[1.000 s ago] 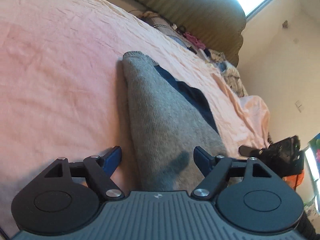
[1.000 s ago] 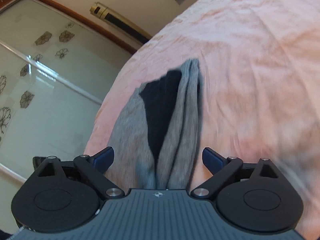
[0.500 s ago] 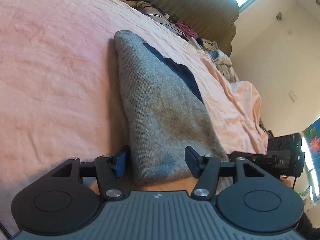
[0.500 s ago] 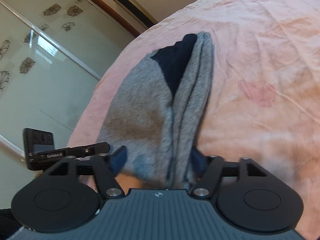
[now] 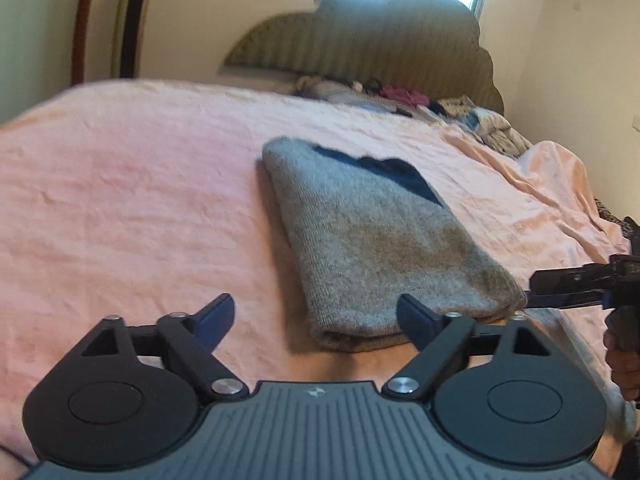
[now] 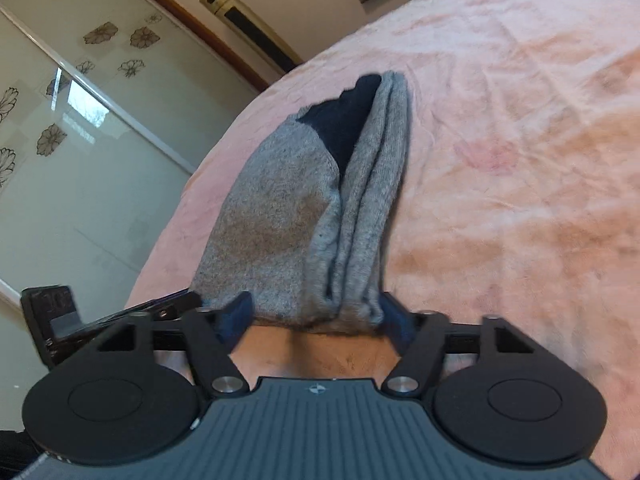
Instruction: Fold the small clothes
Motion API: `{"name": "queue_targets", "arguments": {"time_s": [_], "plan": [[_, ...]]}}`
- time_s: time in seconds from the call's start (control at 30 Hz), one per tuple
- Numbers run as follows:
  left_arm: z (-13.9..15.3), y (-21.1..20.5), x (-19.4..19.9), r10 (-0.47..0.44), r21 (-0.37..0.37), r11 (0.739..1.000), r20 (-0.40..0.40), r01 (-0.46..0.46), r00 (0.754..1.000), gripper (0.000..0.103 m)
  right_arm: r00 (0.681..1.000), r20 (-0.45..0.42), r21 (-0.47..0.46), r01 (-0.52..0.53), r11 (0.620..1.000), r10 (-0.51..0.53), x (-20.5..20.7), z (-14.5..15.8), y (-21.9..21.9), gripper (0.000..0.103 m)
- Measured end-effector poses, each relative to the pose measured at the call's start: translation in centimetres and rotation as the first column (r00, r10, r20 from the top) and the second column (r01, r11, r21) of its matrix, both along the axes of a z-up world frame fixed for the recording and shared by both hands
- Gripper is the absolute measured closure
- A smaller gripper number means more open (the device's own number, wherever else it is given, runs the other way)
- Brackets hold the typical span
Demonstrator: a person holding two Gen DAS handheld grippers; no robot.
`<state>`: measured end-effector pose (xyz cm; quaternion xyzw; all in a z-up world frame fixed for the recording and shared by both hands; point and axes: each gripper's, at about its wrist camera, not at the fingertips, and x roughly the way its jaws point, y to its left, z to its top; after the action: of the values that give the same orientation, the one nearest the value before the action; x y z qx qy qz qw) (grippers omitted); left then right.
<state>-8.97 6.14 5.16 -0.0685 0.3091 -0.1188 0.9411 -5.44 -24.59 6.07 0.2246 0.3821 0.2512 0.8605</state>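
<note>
A folded grey knit garment (image 5: 372, 240) with a dark navy patch lies on the pink bed cover (image 5: 140, 208). My left gripper (image 5: 316, 322) is open and empty, just in front of the garment's near left corner; its right finger touches the near edge. In the right wrist view the same garment (image 6: 312, 208) reaches down between my right gripper's (image 6: 316, 318) fingers, whose jaws stand apart on either side of its near end without pinching it. The right gripper also shows in the left wrist view (image 5: 580, 284) at the garment's right corner.
A pile of loose clothes (image 5: 400, 100) lies along the padded headboard (image 5: 380, 40) at the far end of the bed. A glass wardrobe door with flower decals (image 6: 80, 140) stands beyond the bed's edge. The left gripper's body (image 6: 52, 320) shows at lower left.
My left gripper has opened wide, let go of the garment's near end and swung to the left of it. The right gripper's jaws stay apart around the near end.
</note>
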Motion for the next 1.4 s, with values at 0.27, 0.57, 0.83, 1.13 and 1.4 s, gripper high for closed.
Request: {"name": "queue_targets", "arguments": {"time_s": [0.27,0.57,0.83,1.13,1.4], "plan": [[-2.6,-5.0,-0.6,0.067,0.154,0.987,-0.078,-0.054,0.995,0.008,0.988,0.134,-0.489,0.129,0.863,-0.072,-2.9,-1.8,7.0,0.0],[-3.0,-5.5,-0.2,0.068,0.202,0.978,-0.088,-0.049,0.994,0.0,0.954,0.186,-0.523,0.3,0.798,-0.237,-2.8,-2.4,9.1,0.0],[-3.0,-6.1,0.1,0.088,0.204,0.977,-0.089,-0.068,0.992,0.0,0.951,0.189,-0.518,0.308,0.798,-0.245,-3.0,-2.5,9.1,0.0],[-3.0,-6.0,0.1,0.087,0.205,0.976,-0.089,-0.067,0.992,0.0,0.951,0.189,-0.518,0.308,0.798,-0.244,-3.0,-2.4,9.1,0.0],[-3.0,-5.9,0.0,0.085,0.19,0.979,-0.086,-0.067,0.993,0.0,0.951,0.19,-0.518,0.308,0.798,-0.244,-3.0,-2.5,9.1,0.0]]}}
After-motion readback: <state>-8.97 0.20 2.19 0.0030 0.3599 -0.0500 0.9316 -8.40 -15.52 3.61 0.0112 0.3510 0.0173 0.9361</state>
